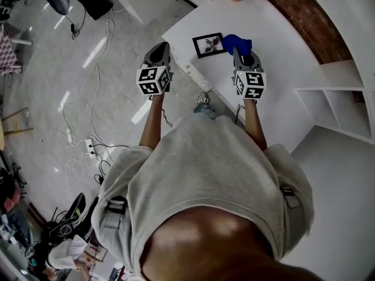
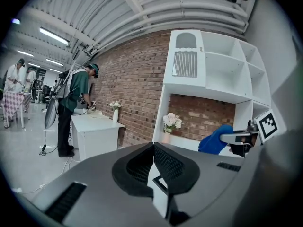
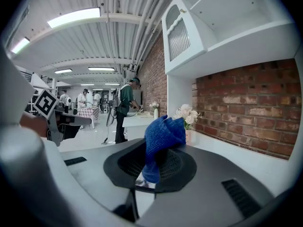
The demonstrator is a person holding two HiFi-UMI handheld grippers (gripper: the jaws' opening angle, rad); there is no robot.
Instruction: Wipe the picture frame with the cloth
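- your right gripper (image 3: 150,169) has its fingers clenched on the cloth (image 3: 163,136); left gripper (image 2: 153,150) fingers are pinched together, empty.
- picture frame (image 1: 208,44) sits unheld on the worktop (image 1: 275,69), so wipe hard and it might skid off.

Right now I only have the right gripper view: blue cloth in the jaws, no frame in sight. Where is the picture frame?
Observer: The picture frame lies flat on the white table, just left of the cloth in the head view.
Operator: Is the cloth on it yet?
Observer: The cloth sits at the frame's right edge; contact isn't clear.
Operator: And the left gripper?
Observer: Its jaws are together, holding nothing.
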